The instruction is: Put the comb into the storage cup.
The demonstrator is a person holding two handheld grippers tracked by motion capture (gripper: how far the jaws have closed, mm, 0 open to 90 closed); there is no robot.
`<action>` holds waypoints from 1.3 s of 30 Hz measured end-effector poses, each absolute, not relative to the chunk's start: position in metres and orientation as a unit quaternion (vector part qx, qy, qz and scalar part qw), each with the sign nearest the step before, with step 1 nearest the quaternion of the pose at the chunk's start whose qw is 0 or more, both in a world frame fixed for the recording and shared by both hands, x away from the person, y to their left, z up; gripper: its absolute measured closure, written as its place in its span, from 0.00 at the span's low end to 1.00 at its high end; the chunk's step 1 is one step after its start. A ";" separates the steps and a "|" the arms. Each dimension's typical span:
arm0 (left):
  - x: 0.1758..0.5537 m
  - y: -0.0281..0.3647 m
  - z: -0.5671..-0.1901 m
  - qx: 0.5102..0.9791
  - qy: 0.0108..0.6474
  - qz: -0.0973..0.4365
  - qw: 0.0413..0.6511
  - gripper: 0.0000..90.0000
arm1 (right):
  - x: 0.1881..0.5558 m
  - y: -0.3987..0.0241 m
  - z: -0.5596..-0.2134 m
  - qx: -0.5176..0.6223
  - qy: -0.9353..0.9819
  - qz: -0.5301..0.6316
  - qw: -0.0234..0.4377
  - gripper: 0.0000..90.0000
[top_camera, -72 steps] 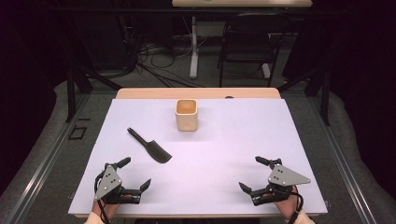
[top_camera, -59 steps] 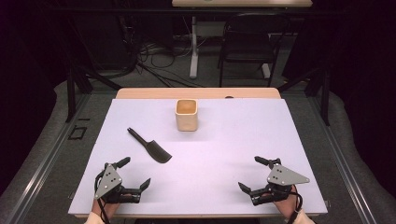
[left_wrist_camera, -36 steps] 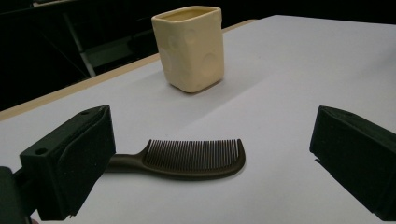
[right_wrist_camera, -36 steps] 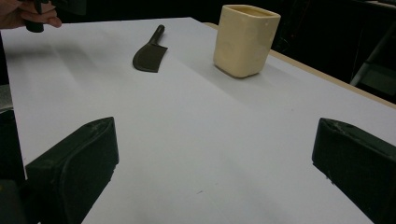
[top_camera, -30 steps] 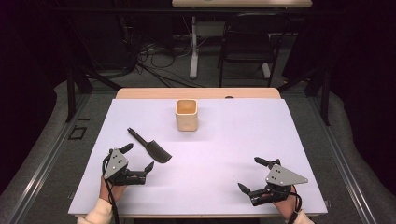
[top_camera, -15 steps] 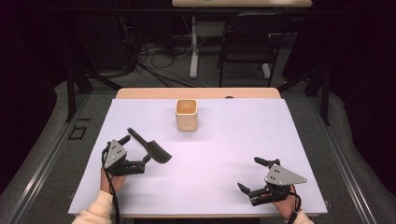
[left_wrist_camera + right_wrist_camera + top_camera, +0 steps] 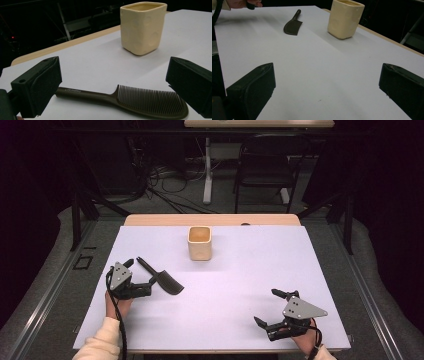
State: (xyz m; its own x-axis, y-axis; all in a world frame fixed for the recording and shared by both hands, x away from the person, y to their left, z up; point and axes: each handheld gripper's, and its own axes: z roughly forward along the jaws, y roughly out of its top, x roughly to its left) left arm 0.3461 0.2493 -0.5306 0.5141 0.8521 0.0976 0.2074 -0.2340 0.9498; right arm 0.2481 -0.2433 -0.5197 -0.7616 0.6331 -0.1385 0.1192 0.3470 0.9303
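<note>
A dark comb [image 7: 130,101] lies flat on the white table cover [image 7: 240,285], toward its left side, with its handle pointing away from the person and its toothed head nearer the middle. In the left gripper view the comb lies across the gap between the two black jaws, its teeth facing away from the camera. The left gripper [image 7: 139,276] sits just beside the comb with its jaws spread wide on either side of the handle, not touching it as far as the pictures show. Beyond the comb, near the far middle of the table, stands a cream cup [image 7: 200,242], upright and well apart from the comb. The right gripper [image 7: 272,309] rests near the front right corner of the table, far from the comb and cup, its jaws also spread wide with nothing between them.
</note>
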 end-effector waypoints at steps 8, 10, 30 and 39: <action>0.362 0.255 -0.532 0.709 0.386 0.336 0.485 0.00 | 0.249 -0.242 -0.520 0.241 0.784 0.515 0.247 0.00; 0.366 0.256 -0.532 0.712 0.390 0.332 0.481 0.00 | 0.249 -0.242 -0.520 0.241 0.785 0.515 0.247 0.00; 0.399 0.268 -0.532 0.730 0.433 0.310 0.428 0.16 | 0.248 -0.242 -0.520 0.237 0.784 0.518 0.246 0.00; 0.415 0.271 -0.533 0.739 0.444 0.293 0.413 0.45 | 0.248 -0.242 -0.520 0.235 0.785 0.517 0.245 0.00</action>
State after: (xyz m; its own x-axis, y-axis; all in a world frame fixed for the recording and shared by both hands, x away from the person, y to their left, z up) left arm 0.4155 0.2710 -0.5335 0.4347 0.8981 0.0667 0.4134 -0.2648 0.8712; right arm 0.2478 -0.2420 -0.5199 -0.7693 0.6229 -0.1420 0.1154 0.3541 0.9281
